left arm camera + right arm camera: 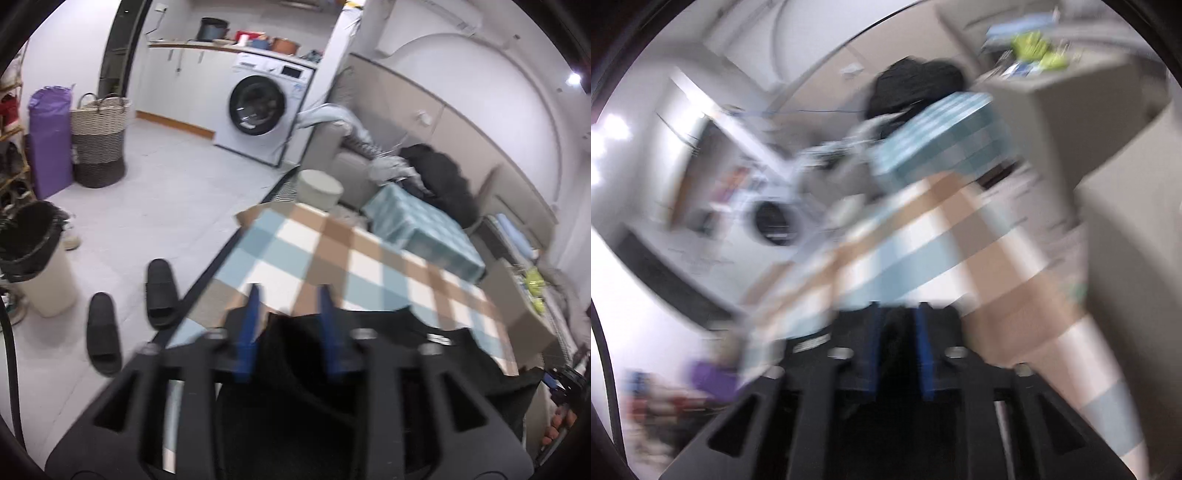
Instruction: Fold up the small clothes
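Two claws tilt down over a bench spread with a checked cloth (pixel 332 251) of blue, tan and white squares. The left claw (pixel 290 291) stands partly open, its flat blue fingers (pixel 248 332) astride soft black clothing (pixel 295 347) lying just beneath. The right claw (pixel 899 310), blurred, is narrower; dark fabric fills its gap, but grip cannot be told.

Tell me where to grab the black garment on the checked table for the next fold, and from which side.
Judging from the left wrist view: take the black garment at its far edge, the scooped one lying on the checked tablecloth, one corner each. Come from the near side, fingers reaching over the cloth, angled down. That edge lies flat and exposed; the near part is hidden beneath both grippers.
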